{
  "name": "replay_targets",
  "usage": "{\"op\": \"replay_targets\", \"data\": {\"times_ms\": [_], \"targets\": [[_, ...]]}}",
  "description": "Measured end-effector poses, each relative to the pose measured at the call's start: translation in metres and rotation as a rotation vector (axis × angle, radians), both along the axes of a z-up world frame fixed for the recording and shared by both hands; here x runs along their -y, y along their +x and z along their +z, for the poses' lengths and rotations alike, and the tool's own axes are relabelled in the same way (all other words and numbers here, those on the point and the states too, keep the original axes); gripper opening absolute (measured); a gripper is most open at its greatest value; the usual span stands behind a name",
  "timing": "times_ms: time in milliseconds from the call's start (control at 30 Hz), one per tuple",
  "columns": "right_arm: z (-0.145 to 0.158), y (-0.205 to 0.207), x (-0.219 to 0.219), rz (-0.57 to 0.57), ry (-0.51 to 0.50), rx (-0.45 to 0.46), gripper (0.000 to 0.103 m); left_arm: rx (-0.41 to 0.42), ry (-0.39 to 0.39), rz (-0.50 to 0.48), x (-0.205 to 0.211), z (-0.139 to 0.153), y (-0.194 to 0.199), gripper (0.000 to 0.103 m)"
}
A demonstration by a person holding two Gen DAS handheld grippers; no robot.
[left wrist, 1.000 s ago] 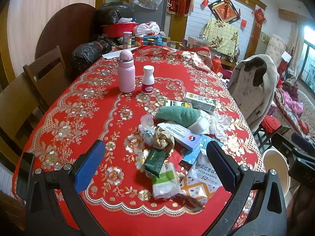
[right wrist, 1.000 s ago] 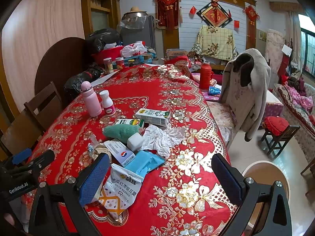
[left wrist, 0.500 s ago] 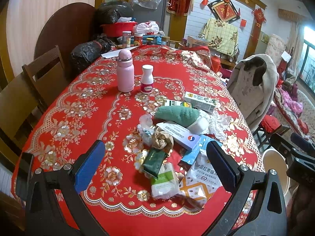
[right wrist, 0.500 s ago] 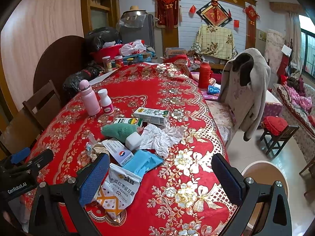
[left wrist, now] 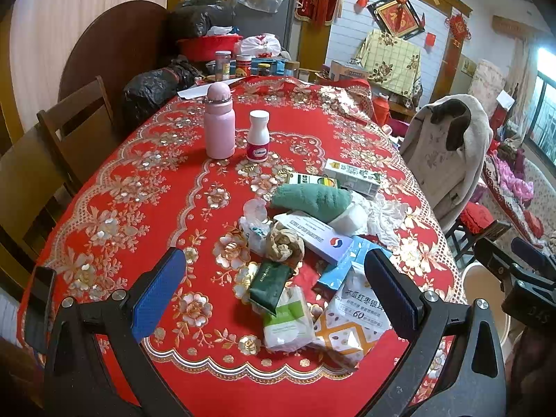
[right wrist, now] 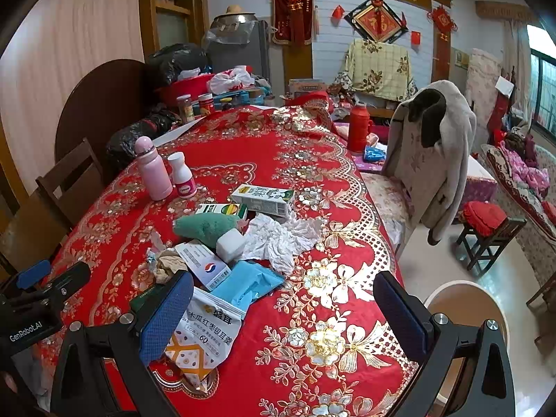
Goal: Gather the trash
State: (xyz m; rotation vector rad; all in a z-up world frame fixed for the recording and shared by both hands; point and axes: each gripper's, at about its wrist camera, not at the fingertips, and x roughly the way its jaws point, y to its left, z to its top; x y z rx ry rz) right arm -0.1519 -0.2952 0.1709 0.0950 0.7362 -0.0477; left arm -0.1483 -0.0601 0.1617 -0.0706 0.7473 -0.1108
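Note:
A pile of trash lies near the front of the red tablecloth (left wrist: 114, 187): a dark green packet (left wrist: 269, 283), a white and green packet (left wrist: 286, 319), a white snack bag (left wrist: 354, 316) (right wrist: 205, 330), a blue wrapper (right wrist: 248, 283), a crumpled brown wad (left wrist: 285, 243), a white box (left wrist: 319, 234), crumpled white tissue (right wrist: 281, 238) and a green cloth (left wrist: 312, 199). My left gripper (left wrist: 274, 293) is open above the packets, touching nothing. My right gripper (right wrist: 283, 316) is open and empty over the table's front right, its left finger above the snack bag.
A pink flask (left wrist: 219, 121) and a white pill bottle (left wrist: 258, 135) stand mid-table. Two cartons (right wrist: 262, 199) lie behind the pile. A round bin (right wrist: 464, 307) stands on the floor at the right. Chairs (left wrist: 74, 118) line the left; a coat-draped chair (right wrist: 431, 153) stands right.
Both views have shifted only slightly. The grippers stay open and nothing on the table has moved.

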Motion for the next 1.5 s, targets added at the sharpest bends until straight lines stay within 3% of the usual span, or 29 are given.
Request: {"op": "replay_targets", "data": {"times_ms": [1500], "targets": [[-0.0076,0.0068,0.0010,0.004,0.000,-0.033,0.103,-0.021,-0.011,0.003,0.0033,-0.0059,0.0036,0.102]]}}
